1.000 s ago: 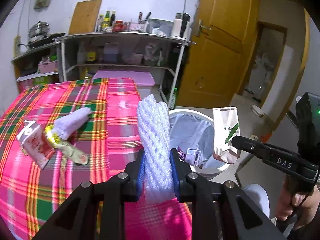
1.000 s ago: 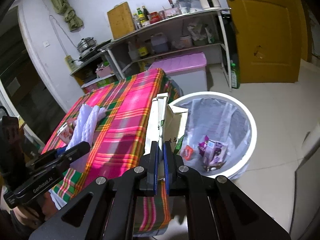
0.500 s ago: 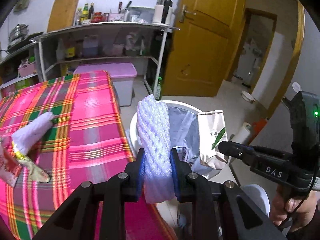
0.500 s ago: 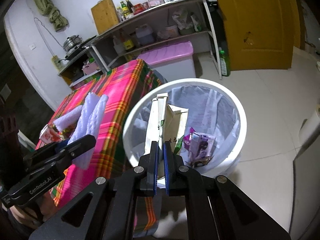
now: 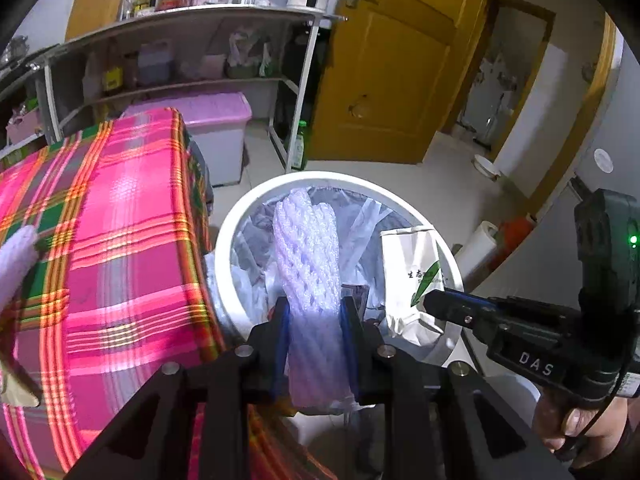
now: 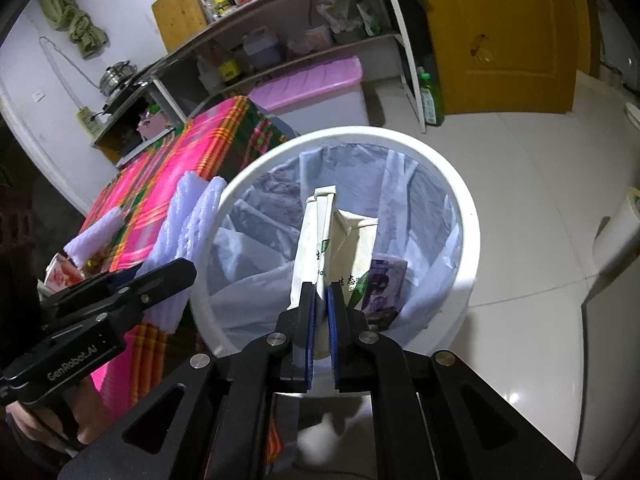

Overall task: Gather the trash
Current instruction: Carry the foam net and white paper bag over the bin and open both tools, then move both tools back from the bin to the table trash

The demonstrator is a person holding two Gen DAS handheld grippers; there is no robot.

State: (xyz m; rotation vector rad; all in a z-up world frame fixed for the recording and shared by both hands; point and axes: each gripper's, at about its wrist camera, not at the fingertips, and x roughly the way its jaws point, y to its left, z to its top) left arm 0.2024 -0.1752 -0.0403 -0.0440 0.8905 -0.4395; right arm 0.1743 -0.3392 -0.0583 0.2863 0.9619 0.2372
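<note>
Left wrist view puts the bin (image 5: pixel 224 240) at frame centre now, where a second ago the plaid table (image 5: pixel 120 240) filled the lower left and the bin sat off to the right; I have swung both tools over from the table. My left gripper (image 5: pixel 314 332) is clamped on the foam net (image 5: pixel 308 256), which stands upright over the bin's lined mouth. In the right wrist view my right gripper (image 6: pixel 322 328) pinches the paper bag (image 6: pixel 340 240) by its lower edge, the blue pads nearly together with a slight gap just beginning to show, and the bag hangs inside the rim above a purple packet (image 6: pixel 384 284) already lying in the liner. By my reckoning both pieces are placed for the drop, so letting go is all that remains for these two. More trash waits at the far left of the table: another foam sleeve (image 6: pixel 94 232) and a red wrapper (image 6: pixel 60 276). Behind, a metal shelf (image 5: pixel 192 12) with bottles runs along the top, a pink-lidded tub (image 5: pixel 208 112) sits below it, a yellow door (image 5: pixel 392 64) stands at upper right, and the floor is pale tile.
</note>
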